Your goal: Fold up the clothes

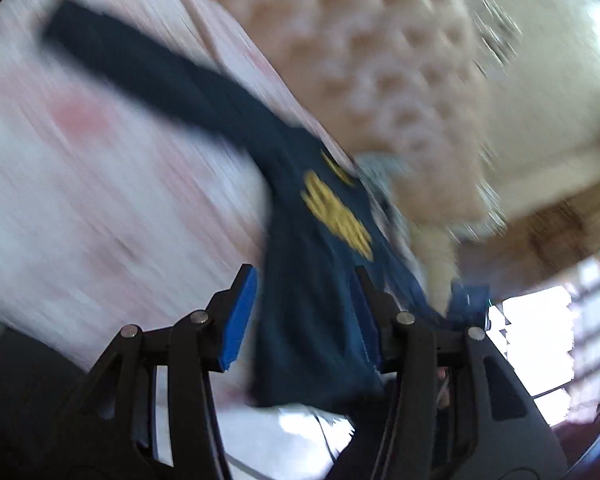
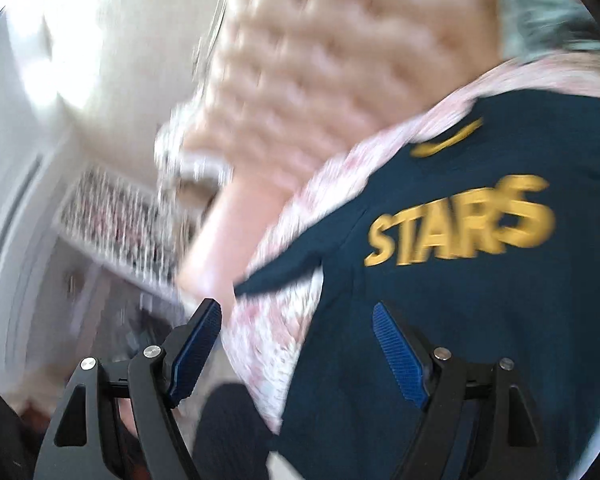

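Observation:
A dark navy T-shirt [image 2: 480,300] with yellow "STARS" lettering lies on a pink-and-white floral bedspread [image 2: 284,320]. In the left wrist view the same shirt [image 1: 308,312] hangs bunched between the jaws, one sleeve stretching away to the upper left. My left gripper [image 1: 304,304] stands wide open with cloth draped against its right finger [image 1: 366,312]. My right gripper [image 2: 300,344] is open over the shirt's edge, its right finger [image 2: 400,356] above the navy cloth, its left finger [image 2: 194,348] past the bed's edge. Both views are motion-blurred.
A tufted beige headboard [image 1: 380,60] rises behind the bed and shows in the right wrist view [image 2: 320,60] too. The bedspread [image 1: 80,180] fills the left of the left wrist view. A bright window [image 1: 540,340] is at right; white walls and shelving [image 2: 112,216] stand at left.

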Tool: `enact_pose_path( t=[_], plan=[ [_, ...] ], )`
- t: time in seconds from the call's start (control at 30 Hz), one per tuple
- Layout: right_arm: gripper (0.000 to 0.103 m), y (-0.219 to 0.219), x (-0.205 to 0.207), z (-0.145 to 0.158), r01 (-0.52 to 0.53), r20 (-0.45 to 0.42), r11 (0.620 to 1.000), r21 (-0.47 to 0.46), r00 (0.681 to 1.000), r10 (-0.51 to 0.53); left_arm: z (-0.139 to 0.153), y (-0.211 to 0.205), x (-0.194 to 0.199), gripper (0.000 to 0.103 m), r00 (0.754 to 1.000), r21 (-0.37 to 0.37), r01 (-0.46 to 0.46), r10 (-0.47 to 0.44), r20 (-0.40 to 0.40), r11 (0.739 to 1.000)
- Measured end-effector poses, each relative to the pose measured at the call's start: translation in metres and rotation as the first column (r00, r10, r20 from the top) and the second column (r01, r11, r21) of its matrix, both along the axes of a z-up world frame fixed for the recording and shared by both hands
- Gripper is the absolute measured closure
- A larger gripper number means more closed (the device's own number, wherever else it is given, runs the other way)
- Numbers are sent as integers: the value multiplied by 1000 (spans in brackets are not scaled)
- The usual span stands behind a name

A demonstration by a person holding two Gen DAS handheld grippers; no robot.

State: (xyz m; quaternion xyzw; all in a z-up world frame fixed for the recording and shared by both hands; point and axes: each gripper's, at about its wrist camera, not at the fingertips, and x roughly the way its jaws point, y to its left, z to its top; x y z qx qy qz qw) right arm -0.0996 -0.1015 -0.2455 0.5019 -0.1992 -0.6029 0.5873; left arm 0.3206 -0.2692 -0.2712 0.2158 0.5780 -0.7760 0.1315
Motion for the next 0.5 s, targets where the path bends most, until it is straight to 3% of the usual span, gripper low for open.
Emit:
enact_pose_path(
  t=[0.13,0.27,0.33,0.5],
  plan=[
    [24,80,27,9,112,59,988,109,991,-119,-39,38,-31,52,994,81,102,-105,36,991],
    [24,136,43,10,186,142,972,140,968,-206,-65,38,-17,52,996,141,27,-38,77,990],
    [24,151,45,7,209,186,969,133,955,-232,-71,37,-11,52,996,152,15,-27,83,988],
    [23,153,46,-6,228,219,950,214,936,-274,-78,49,-19,52,994,184,72,-85,64,980]
  ],
)
